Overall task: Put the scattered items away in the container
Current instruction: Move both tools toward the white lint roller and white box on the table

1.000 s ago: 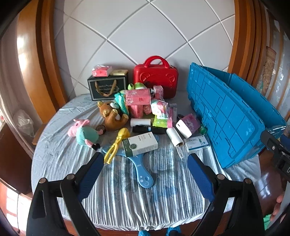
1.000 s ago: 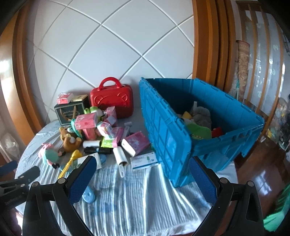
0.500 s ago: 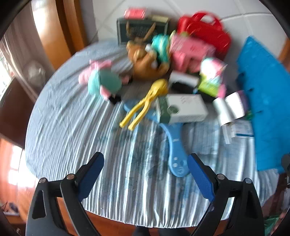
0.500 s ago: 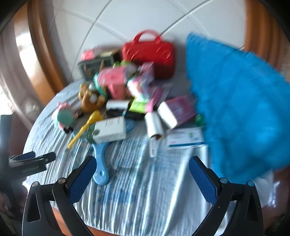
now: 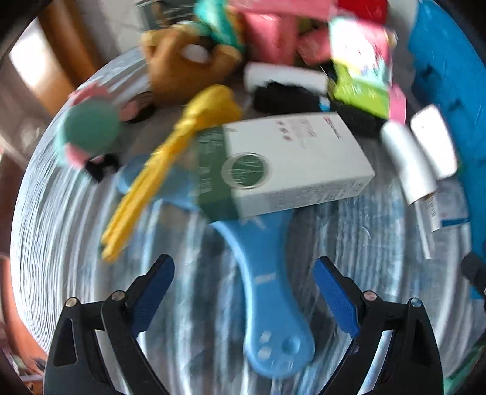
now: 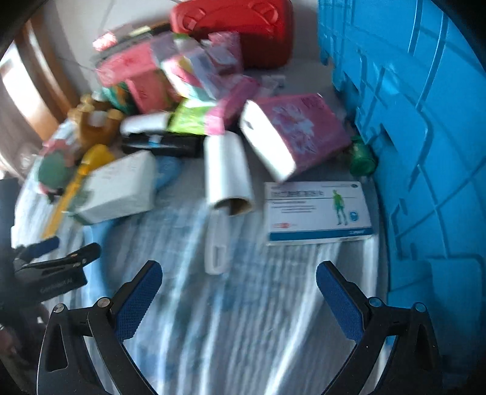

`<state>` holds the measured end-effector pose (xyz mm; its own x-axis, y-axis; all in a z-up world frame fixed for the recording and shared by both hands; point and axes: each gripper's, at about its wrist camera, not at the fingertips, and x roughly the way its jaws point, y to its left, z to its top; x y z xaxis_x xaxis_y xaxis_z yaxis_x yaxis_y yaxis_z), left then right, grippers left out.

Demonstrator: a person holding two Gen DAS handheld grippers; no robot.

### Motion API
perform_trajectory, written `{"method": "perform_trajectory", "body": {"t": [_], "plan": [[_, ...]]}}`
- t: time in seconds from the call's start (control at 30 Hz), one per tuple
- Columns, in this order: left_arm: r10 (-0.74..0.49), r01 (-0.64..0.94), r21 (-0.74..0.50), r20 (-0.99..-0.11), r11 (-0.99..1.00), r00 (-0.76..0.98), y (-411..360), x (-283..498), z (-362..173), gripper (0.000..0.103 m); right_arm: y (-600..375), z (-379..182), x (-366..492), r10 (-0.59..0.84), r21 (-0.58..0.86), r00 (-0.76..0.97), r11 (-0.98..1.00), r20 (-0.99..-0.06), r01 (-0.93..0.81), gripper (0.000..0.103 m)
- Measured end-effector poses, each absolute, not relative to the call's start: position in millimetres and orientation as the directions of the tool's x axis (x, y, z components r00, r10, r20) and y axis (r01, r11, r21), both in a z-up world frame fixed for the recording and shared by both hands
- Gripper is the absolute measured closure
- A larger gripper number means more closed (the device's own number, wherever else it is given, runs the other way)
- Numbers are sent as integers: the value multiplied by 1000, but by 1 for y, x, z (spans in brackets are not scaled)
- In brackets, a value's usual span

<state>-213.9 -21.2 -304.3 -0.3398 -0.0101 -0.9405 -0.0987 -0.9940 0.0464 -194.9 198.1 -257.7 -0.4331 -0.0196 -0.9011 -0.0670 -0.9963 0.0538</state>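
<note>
Scattered items lie on a striped cloth. My left gripper (image 5: 244,267) is open and empty, low over the handle of a blue paddle (image 5: 270,291), just short of a white and green box (image 5: 291,164) and yellow tongs (image 5: 170,158). My right gripper (image 6: 240,273) is open and empty, just short of a white lint roller (image 6: 226,179) and a flat white and blue box (image 6: 317,212). The blue crate (image 6: 425,127) stands at the right. The left gripper shows in the right wrist view (image 6: 54,258).
Behind lie a pink box (image 6: 297,130), a brown bear (image 5: 185,63), a teal and pink plush (image 5: 88,133), a black tube (image 6: 164,145), a green roll (image 6: 361,158) and a red case (image 6: 237,27). The table edge runs along the left.
Both grippers have dropped and moved forward toward the items, which now look much larger. The views tilted down off the wall. Both stay open.
</note>
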Motion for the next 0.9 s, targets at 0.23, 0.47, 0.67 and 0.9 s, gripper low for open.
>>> {"method": "perform_trajectory", "body": {"t": [0.23,0.47,0.67,0.9], "plan": [[53,-89,-27,-949,-996,-311,-18,-232,-330,0,208,-304,-220,33,18,-382,-991,-924,-130,13],[61,-105,-18,-908,-994,-415,-17,-216,-328,0,196,-322,-220,72,-18,-397,-990,-915,-137,0],[81,-190,-3,-912,-982,-403,-16,-206,-314,18,206,-308,-210,1,50,-353,-990,-936,-133,1],[154,-274,-15,-856,-961,-494,-21,-200,-237,19,213,-237,-178,-58,123,-436,-985,-898,-122,17]]}}
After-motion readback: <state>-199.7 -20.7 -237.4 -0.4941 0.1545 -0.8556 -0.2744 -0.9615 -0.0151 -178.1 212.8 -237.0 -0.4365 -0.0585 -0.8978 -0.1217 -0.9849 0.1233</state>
